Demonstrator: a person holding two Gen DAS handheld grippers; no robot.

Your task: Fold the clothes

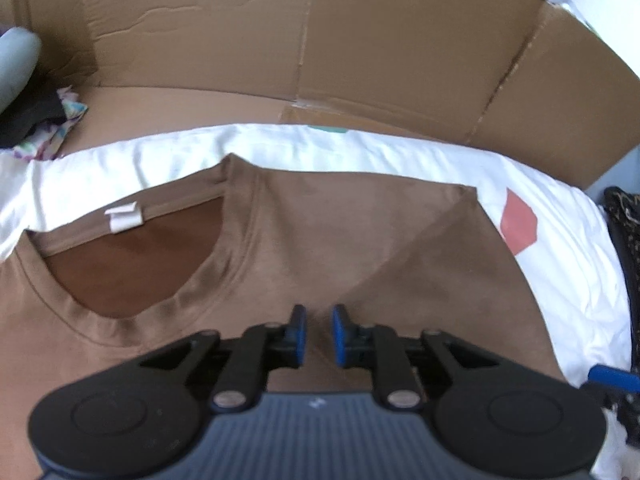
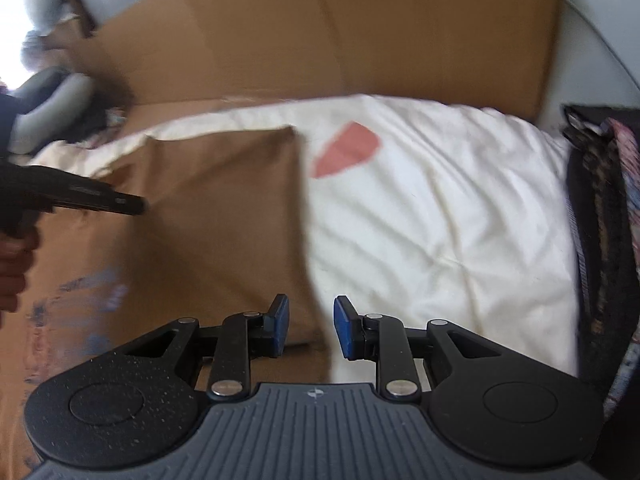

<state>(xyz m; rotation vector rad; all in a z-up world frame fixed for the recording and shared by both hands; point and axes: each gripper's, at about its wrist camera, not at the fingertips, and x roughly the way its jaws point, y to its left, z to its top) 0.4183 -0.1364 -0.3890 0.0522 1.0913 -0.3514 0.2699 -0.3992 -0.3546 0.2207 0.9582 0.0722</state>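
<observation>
Matt brown cloth T-shirt (image 1: 320, 232) on a creased white sheet (image 2: 440, 220), backed by rough cardboard (image 1: 360, 40).

White bedding (image 1: 360, 152) carries the flat brown T-shirt (image 1: 320, 240).

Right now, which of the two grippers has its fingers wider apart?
The right gripper: a clear gap separates its blue pads above the brown T-shirt edge. The left gripper shows only a narrow slit, over the shirt's chest.
</observation>
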